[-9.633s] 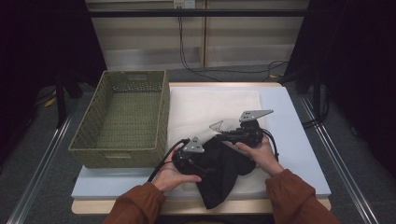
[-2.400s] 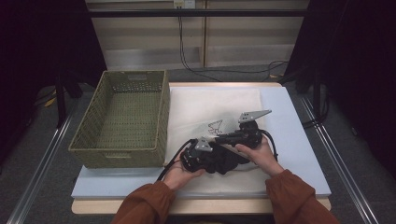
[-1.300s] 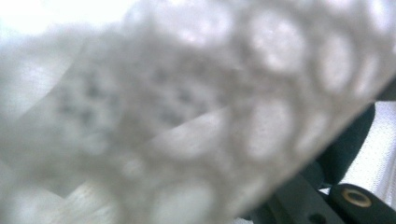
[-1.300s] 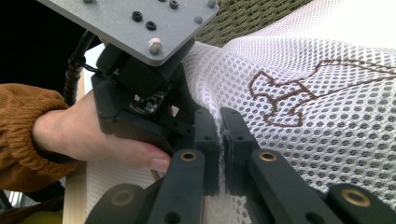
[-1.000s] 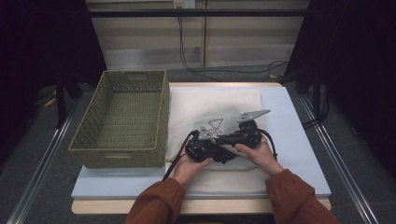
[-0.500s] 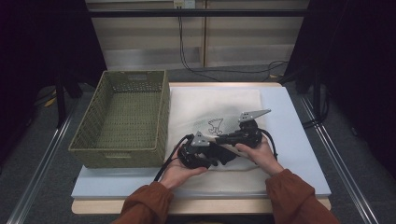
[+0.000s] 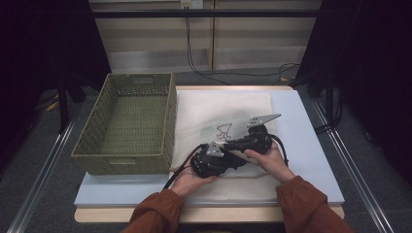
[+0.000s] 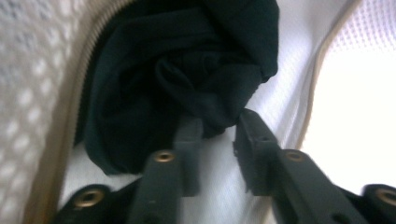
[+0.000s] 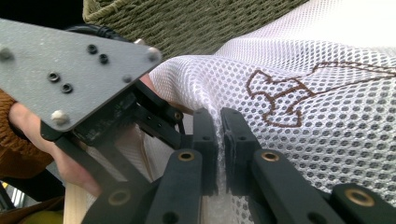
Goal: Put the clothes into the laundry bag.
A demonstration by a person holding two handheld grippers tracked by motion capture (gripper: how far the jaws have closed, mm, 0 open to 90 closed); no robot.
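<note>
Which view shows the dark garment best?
The left gripper view: the dark garment lies bunched inside the mesh bag, just beyond the left hand-held gripper. In the high view the hands and grippers cover it; the right gripper view gives the bag's outside instead.

Your rust-brown knitted sleeves [image 7: 155, 215] cover both forearms to the wrist. Your left matte-black two-jaw gripper [image 8: 217, 140] has flat rectangular pads on slim arms pinned with brass-coloured rivets, and a black cable trails from its body. Your right black two-jaw gripper [image 9: 219, 140] is built alike (same brass rivets at the jaw pivots). Each carries a grey three-cornered metal plate [image 9: 70, 70] dotted with small dark screws and pale round studs
</note>
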